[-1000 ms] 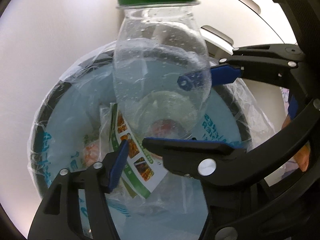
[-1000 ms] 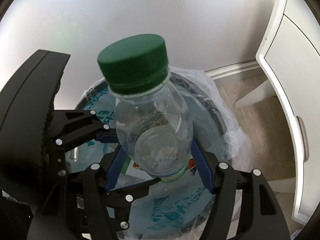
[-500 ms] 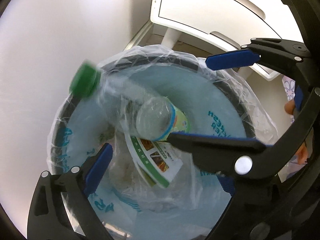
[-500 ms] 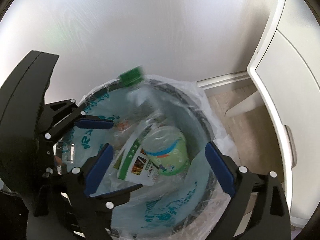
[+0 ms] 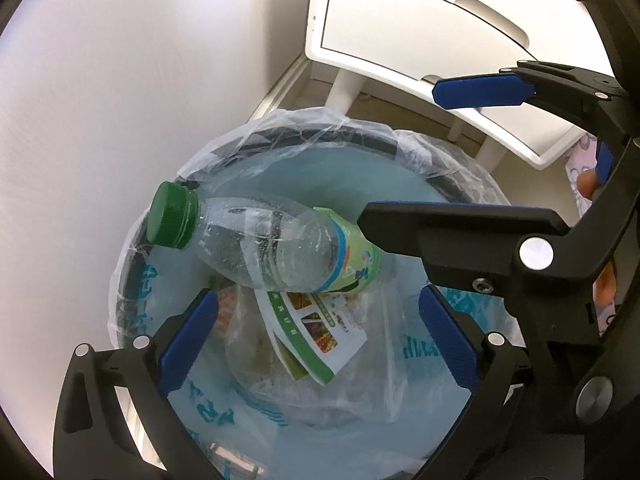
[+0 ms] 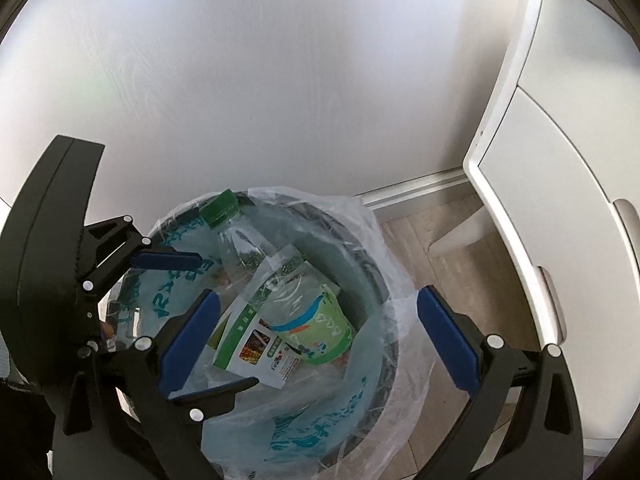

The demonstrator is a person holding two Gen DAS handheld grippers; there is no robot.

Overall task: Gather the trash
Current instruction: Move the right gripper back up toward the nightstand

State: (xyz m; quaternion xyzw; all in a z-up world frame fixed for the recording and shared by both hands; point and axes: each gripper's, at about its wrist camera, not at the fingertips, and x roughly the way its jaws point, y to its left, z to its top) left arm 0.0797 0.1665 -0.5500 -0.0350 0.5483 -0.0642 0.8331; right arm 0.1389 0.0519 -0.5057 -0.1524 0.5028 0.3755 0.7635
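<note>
A: Both grippers, left gripper point(image 5: 320, 336) and right gripper point(image 6: 316, 340), are pointing steeply down over the bin point(image 6: 372, 280), jaws opening wide, nothing between them.
B: Bottle point(image 5: 280, 252) is lying tilted inside the bin.

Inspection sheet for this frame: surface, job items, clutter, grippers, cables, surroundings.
Surface: wood-look floor beside the bin.
Job's things: bin with clear liner; bottle, green cap on, lying tilted inside, cap at the rim; printed packet beneath it.
Clutter: nothing seen outside the bin.
Grippers: left gripper and right gripper above the bin, jaws opening, nothing between them.
Cables: nothing seen.
Surroundings: white wall; white cabinet on legs.
</note>
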